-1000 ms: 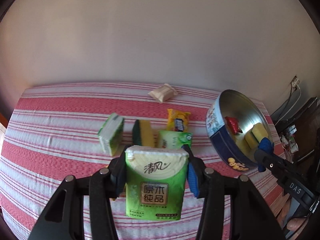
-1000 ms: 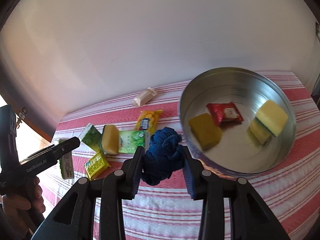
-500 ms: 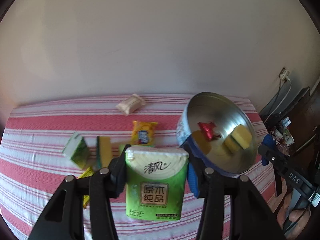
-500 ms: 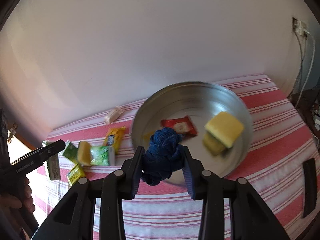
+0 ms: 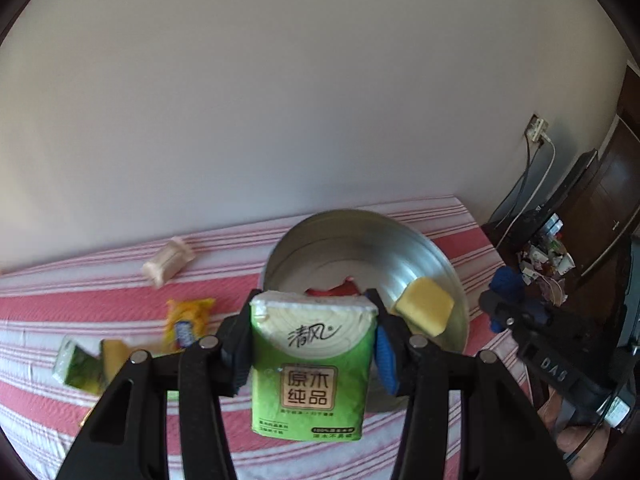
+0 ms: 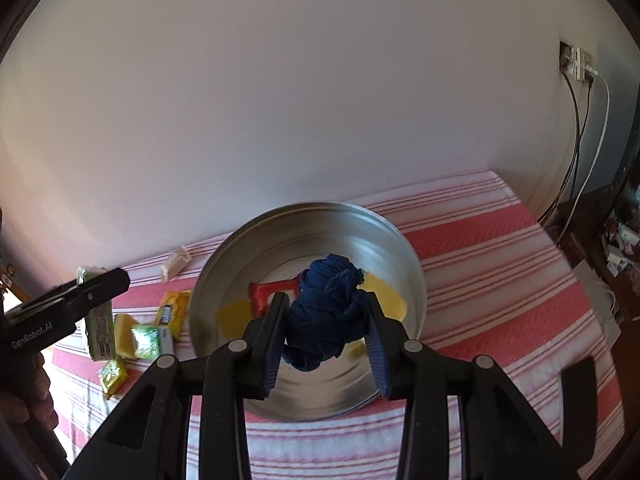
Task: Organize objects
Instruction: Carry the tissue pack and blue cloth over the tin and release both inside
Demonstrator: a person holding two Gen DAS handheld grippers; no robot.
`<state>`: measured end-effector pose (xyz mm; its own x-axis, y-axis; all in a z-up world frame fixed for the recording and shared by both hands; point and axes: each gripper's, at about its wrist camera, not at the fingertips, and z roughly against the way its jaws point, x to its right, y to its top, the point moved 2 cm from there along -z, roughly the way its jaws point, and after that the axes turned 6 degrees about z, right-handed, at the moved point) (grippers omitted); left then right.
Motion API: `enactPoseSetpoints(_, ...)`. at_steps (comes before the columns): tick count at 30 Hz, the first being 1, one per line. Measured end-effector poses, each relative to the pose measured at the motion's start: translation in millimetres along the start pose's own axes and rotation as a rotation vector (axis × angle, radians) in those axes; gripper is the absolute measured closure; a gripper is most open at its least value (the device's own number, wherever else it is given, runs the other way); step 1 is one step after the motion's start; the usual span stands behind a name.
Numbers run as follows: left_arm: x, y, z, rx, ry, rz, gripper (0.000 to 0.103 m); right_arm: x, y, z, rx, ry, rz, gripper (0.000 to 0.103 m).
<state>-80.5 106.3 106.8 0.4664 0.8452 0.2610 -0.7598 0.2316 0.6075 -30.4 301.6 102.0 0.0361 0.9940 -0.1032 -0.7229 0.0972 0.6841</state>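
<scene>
My left gripper [image 5: 312,344] is shut on a green tissue pack [image 5: 312,364] and holds it upright in front of the round metal tin [image 5: 360,236]. My right gripper [image 6: 325,334] is shut on a bundled blue cloth [image 6: 326,312] above the tin [image 6: 256,224]. The tin holds a red packet [image 6: 270,294] and yellow sponges [image 5: 424,308]. The right gripper and blue cloth also show in the left wrist view [image 5: 506,284], right of the tin.
On the red-striped cloth [image 6: 500,280] left of the tin lie a yellow snack packet [image 5: 186,322], a beige wrapped piece [image 5: 168,260], a green pack [image 5: 76,364], a yellow sponge [image 5: 112,354] and small green packets [image 6: 146,340]. Cables and clutter are at the right [image 5: 540,248].
Both grippers have swung right toward the tin, which now sits centred in both views. The loose items have slid to the left. Both grips are unchanged.
</scene>
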Motion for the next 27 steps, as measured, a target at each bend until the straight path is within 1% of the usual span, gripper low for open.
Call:
enactPoseSetpoints(5,27,9,-22,-0.013,-0.010,-0.015,0.054,19,11,-12,-0.002,-0.007,-0.001,0.063)
enactPoseSetpoints(9,38,13,-38,-0.034,-0.007,-0.003,0.054,32,20,-26,-0.013,-0.016,0.001,0.063)
enactPoseSetpoints(18,47,-2,-79,-0.120,0.019,0.015,0.054,41,39,-65,-0.052,-0.028,0.055,0.063)
enactPoseSetpoints(27,44,-15,-108,-0.184,0.048,0.036,0.054,35,40,-95,-0.096,-0.018,0.090,0.063)
